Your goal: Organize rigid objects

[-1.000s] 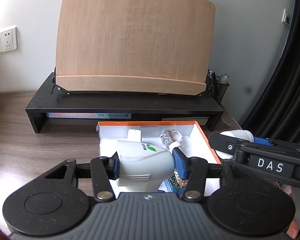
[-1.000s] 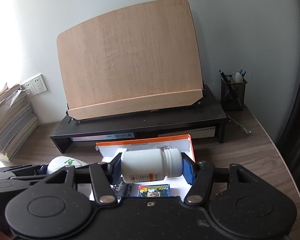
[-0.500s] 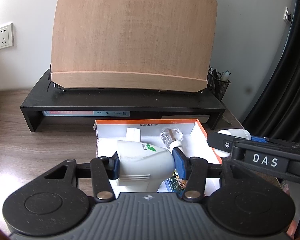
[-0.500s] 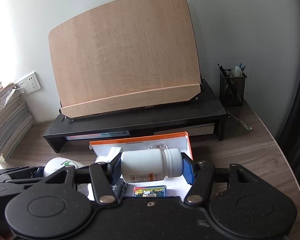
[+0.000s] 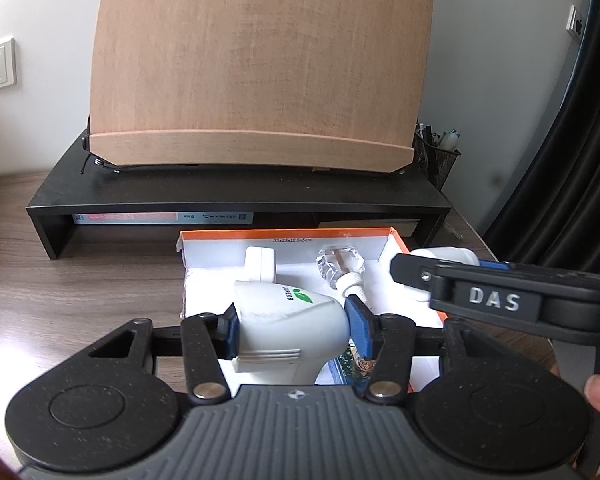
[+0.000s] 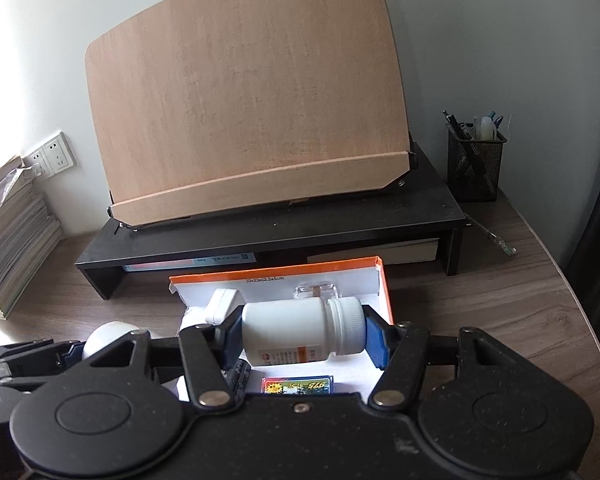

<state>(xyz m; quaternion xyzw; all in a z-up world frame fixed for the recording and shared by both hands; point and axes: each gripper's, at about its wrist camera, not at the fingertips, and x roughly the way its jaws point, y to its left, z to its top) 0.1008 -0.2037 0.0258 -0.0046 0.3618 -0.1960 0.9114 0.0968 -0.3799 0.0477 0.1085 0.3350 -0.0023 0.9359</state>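
Crowding the back of the desk (image 6: pixel 500 320): a black riser shelf (image 6: pixel 300 228) carrying a tilted wooden board (image 6: pixel 252 96), a mesh pen holder (image 6: pixel 476 164) to its right, stacked papers (image 6: pixel 8 240) far left. Nearer, an orange-rimmed white box (image 6: pixel 386 292) holding a small white adapter (image 5: pixel 260 264), a clear glass knob (image 5: pixel 340 264) and a colourful card (image 6: pixel 298 385), half hidden behind the gripper body. Left hand-held gripper (image 5: pixel 296 326) clamped shut on a white bulb-shaped object (image 5: pixel 288 320) with a green leaf logo, held over the box's near left part. Right hand-held gripper (image 6: pixel 304 334) closed end to end on a white pill bottle (image 6: pixel 300 328) lying sideways above the box. Bottle label too small to read; contents beneath both grippers largely covered.
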